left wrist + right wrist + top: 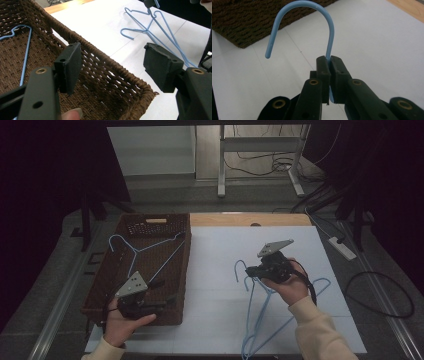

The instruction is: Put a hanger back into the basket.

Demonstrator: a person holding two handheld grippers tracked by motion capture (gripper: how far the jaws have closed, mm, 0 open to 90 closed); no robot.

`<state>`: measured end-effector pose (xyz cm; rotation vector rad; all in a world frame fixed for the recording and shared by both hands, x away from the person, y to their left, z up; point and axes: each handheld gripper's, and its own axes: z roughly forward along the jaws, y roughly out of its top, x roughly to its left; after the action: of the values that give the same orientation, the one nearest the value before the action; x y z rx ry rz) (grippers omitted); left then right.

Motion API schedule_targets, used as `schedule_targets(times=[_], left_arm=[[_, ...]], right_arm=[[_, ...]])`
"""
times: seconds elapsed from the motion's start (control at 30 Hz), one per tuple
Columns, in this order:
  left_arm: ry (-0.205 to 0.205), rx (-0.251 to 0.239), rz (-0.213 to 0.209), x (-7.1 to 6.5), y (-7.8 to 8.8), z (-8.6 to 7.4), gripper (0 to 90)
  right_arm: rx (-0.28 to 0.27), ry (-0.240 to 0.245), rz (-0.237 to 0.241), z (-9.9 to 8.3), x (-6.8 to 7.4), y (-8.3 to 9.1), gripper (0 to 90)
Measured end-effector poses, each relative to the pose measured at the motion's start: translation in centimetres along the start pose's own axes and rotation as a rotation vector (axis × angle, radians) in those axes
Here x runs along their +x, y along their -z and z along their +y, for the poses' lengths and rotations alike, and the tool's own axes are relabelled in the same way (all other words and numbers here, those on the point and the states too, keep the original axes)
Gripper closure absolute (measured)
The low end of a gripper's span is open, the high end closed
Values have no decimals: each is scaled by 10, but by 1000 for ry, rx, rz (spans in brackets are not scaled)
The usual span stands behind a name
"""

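In the right claw view, the right claw point(329, 82) is seen clamped tight on the neck of a blue hanger point(322, 15): thin, smooth-coated wire, pinched between two flat black pads just below its rounded hook. The hook arches above the pads and ends in a blunt tip at the left. In the high view this hanger's hook is seen raised beside the claw, while its long triangular frame slopes back towards the person.

A second blue hanger point(320, 287) of the same wire is seen lying flat on the surface point(220, 265), which is covered with a smooth, pale sheet. The frames of the two hangers cross near the right hand, and whether they touch cannot be told.

The left claw point(112, 65) is held wide, with nothing between its square, matte black pads. It is poised over the near corner of the basket point(105, 57), whose thick rim lies below the gap.

The basket is rectangular and woven of coarse dark-brown fibre, with small openings in its walls and a slot handle in its far end. Inside it, a third blue hanger point(145, 251) is laid on the woven bottom, its hook towards the far left corner.

Beyond the sheet, a strip of bare wood is seen at the surface's far edge.
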<state>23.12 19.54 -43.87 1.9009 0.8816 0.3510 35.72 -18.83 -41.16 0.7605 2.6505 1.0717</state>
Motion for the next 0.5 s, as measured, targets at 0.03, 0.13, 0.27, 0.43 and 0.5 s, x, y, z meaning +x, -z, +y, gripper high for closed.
schedule_targets(times=[0.03, 0.13, 0.27, 0.43, 0.5], left_arm=[[2, -3, -4, -1, -1, 0, 317], [-1, -4, -10, -3, -2, 3, 317], [-9, -1, -8, -7, -4, 6, 317], [-7, -2, -23, -13, -7, 11, 317], [-9, 1, -27, -14, -9, 13, 317]], right_arm=[[-11, -4, -1, -1, -1, 0, 864], [-39, -19, -10, -2, -1, 2, 864], [-64, -42, -18, -1, -1, 5, 864], [-92, -51, -25, -1, 0, 9, 864], [-97, -50, -27, 0, 1, 9, 865]])
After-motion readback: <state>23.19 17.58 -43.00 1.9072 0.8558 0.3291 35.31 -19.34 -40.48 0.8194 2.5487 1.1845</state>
